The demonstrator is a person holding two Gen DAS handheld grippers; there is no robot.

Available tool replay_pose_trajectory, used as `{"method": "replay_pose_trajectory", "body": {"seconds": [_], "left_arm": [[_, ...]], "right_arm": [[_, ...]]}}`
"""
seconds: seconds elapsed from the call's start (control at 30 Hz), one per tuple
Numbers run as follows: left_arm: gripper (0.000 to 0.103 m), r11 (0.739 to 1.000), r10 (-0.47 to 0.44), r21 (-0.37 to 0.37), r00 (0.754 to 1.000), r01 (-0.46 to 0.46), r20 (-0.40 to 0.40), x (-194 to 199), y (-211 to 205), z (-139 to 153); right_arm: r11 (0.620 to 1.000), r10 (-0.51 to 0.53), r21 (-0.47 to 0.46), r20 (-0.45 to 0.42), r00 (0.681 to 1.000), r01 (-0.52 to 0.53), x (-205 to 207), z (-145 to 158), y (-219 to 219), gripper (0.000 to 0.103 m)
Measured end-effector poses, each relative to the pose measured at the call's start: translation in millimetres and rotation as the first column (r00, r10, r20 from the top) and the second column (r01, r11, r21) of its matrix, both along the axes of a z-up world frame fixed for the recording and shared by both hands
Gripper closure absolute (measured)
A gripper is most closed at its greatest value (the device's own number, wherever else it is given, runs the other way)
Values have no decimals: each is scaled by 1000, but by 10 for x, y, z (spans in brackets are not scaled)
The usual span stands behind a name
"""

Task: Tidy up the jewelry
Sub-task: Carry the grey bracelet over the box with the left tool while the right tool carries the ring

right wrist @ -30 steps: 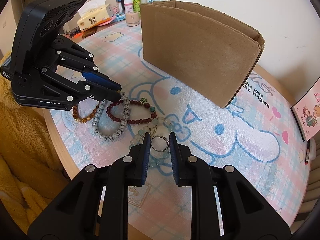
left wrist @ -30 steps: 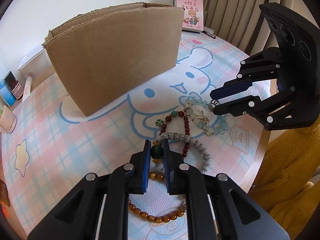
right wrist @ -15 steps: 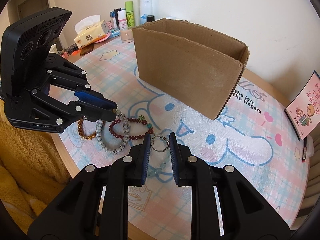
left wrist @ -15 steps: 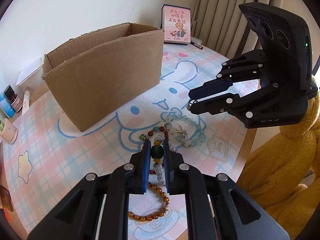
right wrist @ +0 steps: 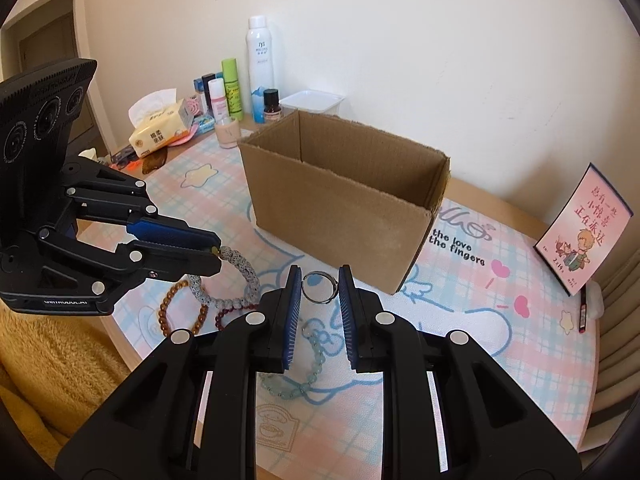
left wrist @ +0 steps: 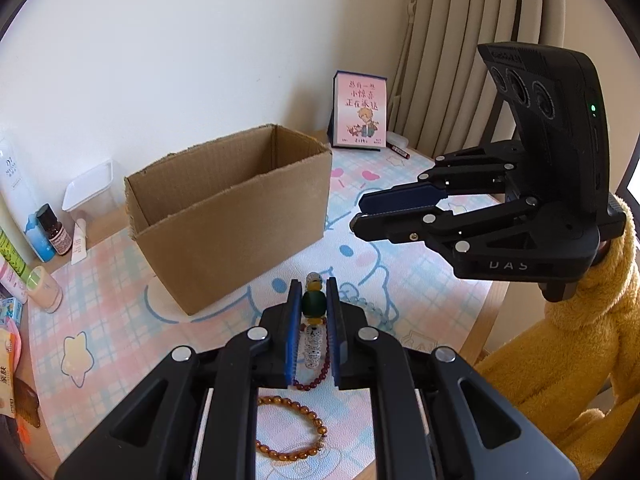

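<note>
Left gripper (left wrist: 313, 305), bottom centre of its own view: pads pinch a dark green bead (left wrist: 312, 303) of the speckled grey bead bracelet (right wrist: 236, 276). In the right wrist view that bracelet hangs in a loop off the gripper tip, left of centre, its low end just beside the amber bracelet (left wrist: 294, 430) and dark red bracelet (left wrist: 316, 376) on the mat.

Right gripper (right wrist: 319, 286), bottom centre of its view: pads pressed on a metal ring (right wrist: 319, 287). A pale green bead bracelet (right wrist: 298, 376) trails below the ring, between the fingers; whether it is clear of the mat, cannot tell.

Open cardboard box (right wrist: 344, 196) stands upright mid-frame, beyond both grippers, nothing between them and its near wall. Inside not visible to the bottom.

Cartoon-print plaid mat (right wrist: 500, 320) covers the round table (left wrist: 486, 312). Upper left of right wrist view: tissue pack (right wrist: 162, 128), white spray can (right wrist: 261, 66), green bottle (right wrist: 231, 88), small brown bottle (right wrist: 272, 105), clear plastic container (right wrist: 312, 101) behind the box. Right edge: pink picture card (right wrist: 582, 228) propped upright, pen (right wrist: 583, 308) beside it. Yellow fleece sleeve (left wrist: 592, 344) at lower right of left wrist view; curtain (left wrist: 480, 40) upper right.
</note>
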State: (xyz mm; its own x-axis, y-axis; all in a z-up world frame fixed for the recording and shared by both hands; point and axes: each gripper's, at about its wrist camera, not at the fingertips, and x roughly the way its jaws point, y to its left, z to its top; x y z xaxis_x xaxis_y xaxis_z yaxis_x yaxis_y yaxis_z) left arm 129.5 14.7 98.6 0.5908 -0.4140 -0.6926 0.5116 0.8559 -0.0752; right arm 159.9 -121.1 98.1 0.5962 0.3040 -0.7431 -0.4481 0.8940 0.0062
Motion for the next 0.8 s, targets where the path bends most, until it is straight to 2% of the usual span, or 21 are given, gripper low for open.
{"method": "replay_pose_trajectory", "body": {"seconds": [0.2,0.4,0.53,0.67,0.8], "left_arm": [[91,995,95,-11,990,-94,105,41,-7,218],[91,986,164,-42,972,-159,167,127,-37,379],[91,971,236,-80,949,-224,209,177,-35,479],[91,952,302,-126,921,-278,245,241,-10,573],[91,936,348,-142,903,-321,250,379,35,620]], "right_arm": [[999,-29,42,65,997,26,33,231,-2,85],[995,-66,79,117,991,57,90,397,6,85],[992,-96,98,141,985,82,161,470,15,85],[982,-121,160,133,984,99,254,526,-17,85],[976,-167,162,151,974,142,343,544,-29,85]]}}
